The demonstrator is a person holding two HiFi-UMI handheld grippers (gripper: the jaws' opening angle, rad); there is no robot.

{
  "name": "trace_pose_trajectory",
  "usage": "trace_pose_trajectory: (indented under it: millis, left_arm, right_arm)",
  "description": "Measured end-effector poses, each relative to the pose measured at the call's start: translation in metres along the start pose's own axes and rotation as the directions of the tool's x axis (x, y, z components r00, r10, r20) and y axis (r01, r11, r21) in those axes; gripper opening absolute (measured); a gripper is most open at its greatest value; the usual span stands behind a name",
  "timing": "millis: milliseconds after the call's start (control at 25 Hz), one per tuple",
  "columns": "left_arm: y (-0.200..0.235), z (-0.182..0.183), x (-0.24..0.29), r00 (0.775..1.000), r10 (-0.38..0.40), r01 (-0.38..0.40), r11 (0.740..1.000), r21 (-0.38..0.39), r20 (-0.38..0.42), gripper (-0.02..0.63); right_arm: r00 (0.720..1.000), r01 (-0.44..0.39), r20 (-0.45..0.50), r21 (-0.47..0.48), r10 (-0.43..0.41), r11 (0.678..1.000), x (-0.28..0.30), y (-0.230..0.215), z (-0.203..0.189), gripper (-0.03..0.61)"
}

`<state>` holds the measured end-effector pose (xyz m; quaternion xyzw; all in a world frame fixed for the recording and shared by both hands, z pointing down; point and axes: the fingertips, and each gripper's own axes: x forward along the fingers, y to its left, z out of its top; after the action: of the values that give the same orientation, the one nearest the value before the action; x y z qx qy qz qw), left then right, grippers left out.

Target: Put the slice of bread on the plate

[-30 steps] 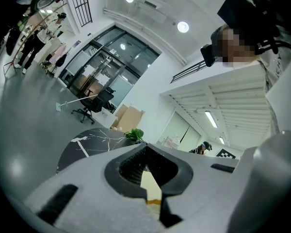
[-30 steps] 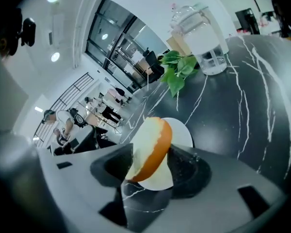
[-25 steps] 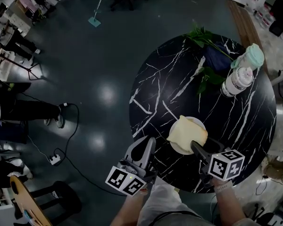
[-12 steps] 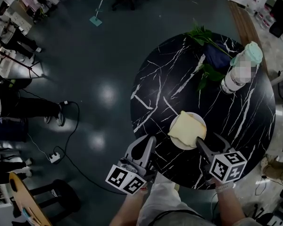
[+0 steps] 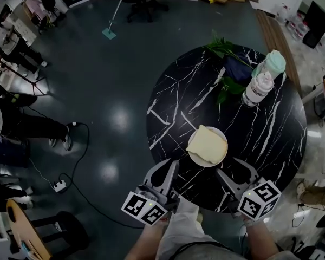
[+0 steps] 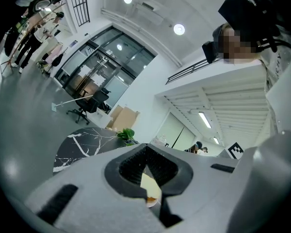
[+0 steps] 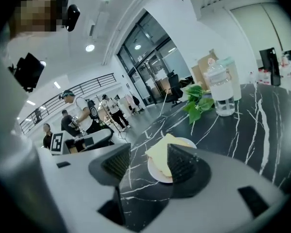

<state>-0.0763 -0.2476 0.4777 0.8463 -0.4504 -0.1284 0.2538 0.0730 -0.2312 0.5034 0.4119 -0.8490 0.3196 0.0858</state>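
A pale square slice of bread [image 5: 207, 143] lies flat on a small white plate [image 5: 197, 160] near the front of the round black marble table [image 5: 173, 107]. My right gripper [image 5: 234, 169] hangs just short of the plate, open, with nothing between its jaws. In the right gripper view the bread [image 7: 161, 152] and plate [image 7: 155, 173] show beyond the spread jaws of the right gripper [image 7: 150, 163]. My left gripper [image 5: 170, 164] floats at the table's front edge, left of the plate, shut and empty. In the left gripper view a sliver of bread [image 6: 149, 187] shows past the left gripper [image 6: 146, 161].
A clear bottle [image 5: 258, 88], a mint-lidded cup [image 5: 273, 64], a leafy green sprig [image 5: 227, 47] and a dark blue object [image 5: 235, 69] stand at the table's far right. People stand at the far left; a cable and power strip [image 5: 59, 186] lie on the floor.
My right gripper has drawn back from the bread and plate and risen, jaws spread. The bread stays on the plate. My left gripper has shifted only slightly.
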Motion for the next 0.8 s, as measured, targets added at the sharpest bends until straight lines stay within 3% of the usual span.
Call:
trace_pose_trajectory:
  millis: [80,240,800]
  left_arm:
    - [-0.012,-0.002,-0.003,1.000,-0.014,0.014,1.000,0.001,-0.002,0.008]
    - [-0.037,-0.003,-0.011,0.999,-0.042,0.042,0.999,0.007,-0.005,0.008]
    - [-0.103,-0.001,-0.030,0.993,-0.118,0.117,0.993,0.034,0.009,0.008]
  right_arm:
    - [1.000,-0.024,0.006,-0.010,0.024,1.000,-0.011,0.010,0.000,0.224]
    - [0.998,-0.040,0.043,-0.024,0.041,0.999,-0.035,0.025,0.001,0.092]
    - [0.979,-0.142,0.126,-0.160,0.163,0.977,-0.089,0.083,0.013,0.017]
